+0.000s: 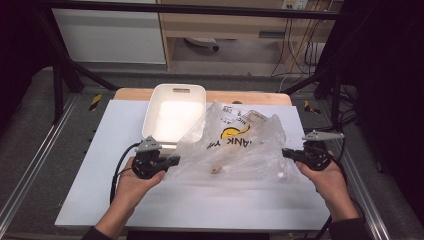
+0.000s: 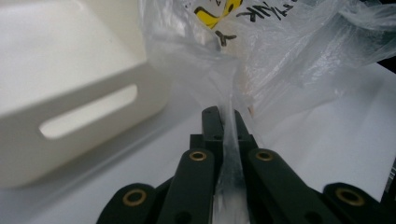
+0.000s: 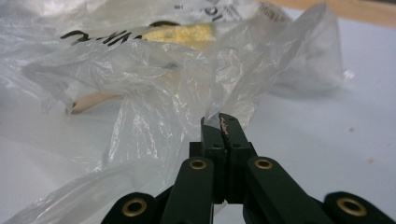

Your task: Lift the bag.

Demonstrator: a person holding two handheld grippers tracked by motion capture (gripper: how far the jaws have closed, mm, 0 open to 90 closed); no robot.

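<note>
two tongs, left [image 1: 172,161] and right [image 1: 286,152], each clamped on an end of the crumpled clear plastic bag [image 1: 235,145]; bag stretched left-right at frame centre, white rectangular plastic tub [image 1: 175,117] upper left, nearer left tongs.

Clear crumpled plastic bag [image 1: 235,145]: black capitals upside down in the high view, "ANK" readable, then what looks like "Y", under a yellow smiley-like mark [image 1: 231,133]. White sticker label [image 1: 230,110] near the bag's top, print too small to read. Same black lettering in both gripper views, not legible.
</note>
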